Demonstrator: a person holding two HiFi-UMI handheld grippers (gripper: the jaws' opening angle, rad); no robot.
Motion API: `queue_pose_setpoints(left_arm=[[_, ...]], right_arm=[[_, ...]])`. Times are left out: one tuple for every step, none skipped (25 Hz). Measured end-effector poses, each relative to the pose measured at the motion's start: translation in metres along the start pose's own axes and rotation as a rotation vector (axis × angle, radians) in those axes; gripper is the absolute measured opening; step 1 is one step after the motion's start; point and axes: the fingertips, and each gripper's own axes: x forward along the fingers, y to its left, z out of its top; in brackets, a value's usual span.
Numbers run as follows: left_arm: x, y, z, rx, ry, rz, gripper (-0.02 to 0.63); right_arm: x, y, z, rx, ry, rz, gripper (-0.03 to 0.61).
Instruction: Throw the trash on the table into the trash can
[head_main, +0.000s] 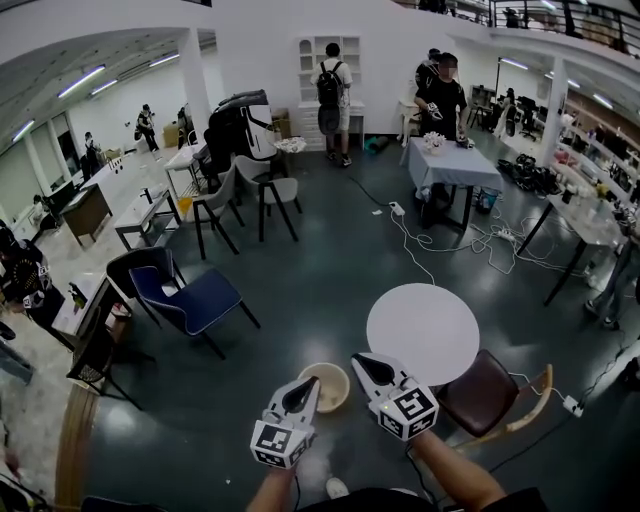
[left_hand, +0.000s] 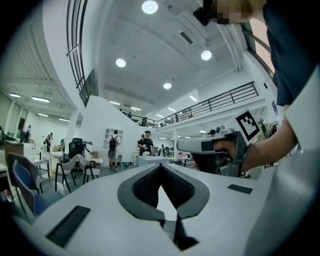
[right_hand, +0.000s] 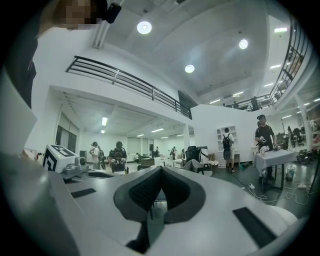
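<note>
Hovering, jaws clenched empty, left gripper (head_main: 303, 390) and right gripper (head_main: 368, 366) frame the trash can (head_main: 328, 388); white table (head_main: 422, 332), brown chair (head_main: 487, 392) beside.

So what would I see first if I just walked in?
Two white grippers poke in at the bottom of the head view, the left gripper and the right gripper, both with jaws shut and empty. Just ahead stands a round white table, with a beige trash can on the floor beside it.
</note>
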Motion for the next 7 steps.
queue_pose_setpoints(left_arm=[[0.001,-0.001,0.000,-0.007,-0.005,0.000,0.015],[0.003,-0.003,0.001,-0.016,-0.011,-0.002,0.015],[0.005,-0.006,0.001,-0.021,-0.017,-0.005,0.015],[0.006,-0.008,0.001,-0.021,-0.020,-0.007,0.015],[0.007,-0.011,0.002,-0.018,-0.020,-0.009,0.015],[0.008,-0.013,0.004,-0.014,-0.020,-0.011,0.015],[0.009,-0.015,0.005,-0.010,-0.019,-0.013,0.015]], right_arm=[[-0.001,-0.002,-0.001,0.001,0.000,0.001,0.017],[-0.003,-0.003,-0.001,0.002,0.000,0.002,0.017],[-0.005,-0.004,-0.001,0.002,0.000,0.003,0.017],[-0.007,-0.004,-0.001,0.001,-0.001,0.005,0.017],[-0.009,-0.005,0.000,0.000,0.000,0.006,0.017],[-0.010,-0.005,0.001,0.000,0.000,0.008,0.017],[-0.011,-0.005,0.001,-0.001,0.000,0.010,0.017]])
